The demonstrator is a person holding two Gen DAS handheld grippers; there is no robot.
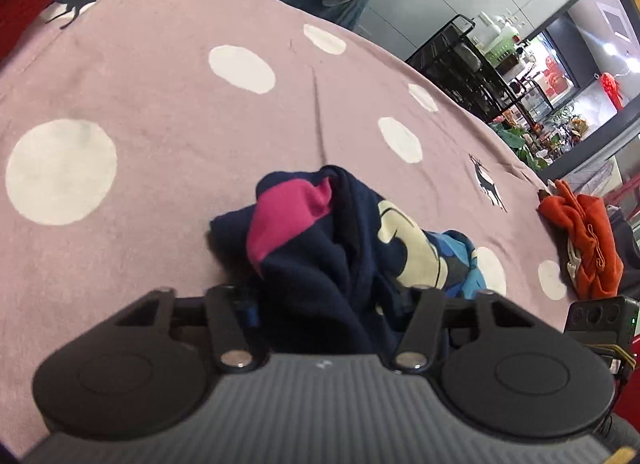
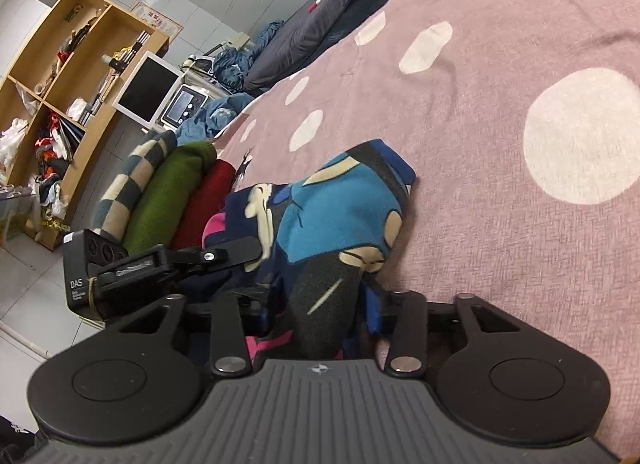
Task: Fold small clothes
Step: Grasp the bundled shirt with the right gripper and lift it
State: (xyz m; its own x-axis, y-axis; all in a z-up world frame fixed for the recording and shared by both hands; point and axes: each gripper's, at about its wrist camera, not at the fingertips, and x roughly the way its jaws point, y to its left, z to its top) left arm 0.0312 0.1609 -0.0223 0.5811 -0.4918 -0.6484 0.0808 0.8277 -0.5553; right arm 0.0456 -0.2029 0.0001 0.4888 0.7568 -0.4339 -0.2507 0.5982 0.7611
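Observation:
A small navy garment [image 1: 344, 240] with a magenta patch, cream print and blue patches lies bunched on the pink dotted bedspread [image 1: 160, 112]. My left gripper [image 1: 332, 304] is shut on its near edge; the cloth hides the fingertips. In the right wrist view the same garment [image 2: 340, 216] shows its blue and cream side. My right gripper [image 2: 320, 312] is shut on its dark near end, fingertips buried in cloth. The left gripper [image 2: 224, 254] shows at the left of that view, holding the garment's other side.
An orange garment [image 1: 584, 240] lies at the bed's right edge. Rolled red, green and checked knitwear [image 2: 172, 200] lies at the bed's left edge. A dark quilt [image 2: 320, 24] lies at the head. Beyond the bed stand a wooden shelf [image 2: 68, 76] and a black rack [image 1: 460, 60].

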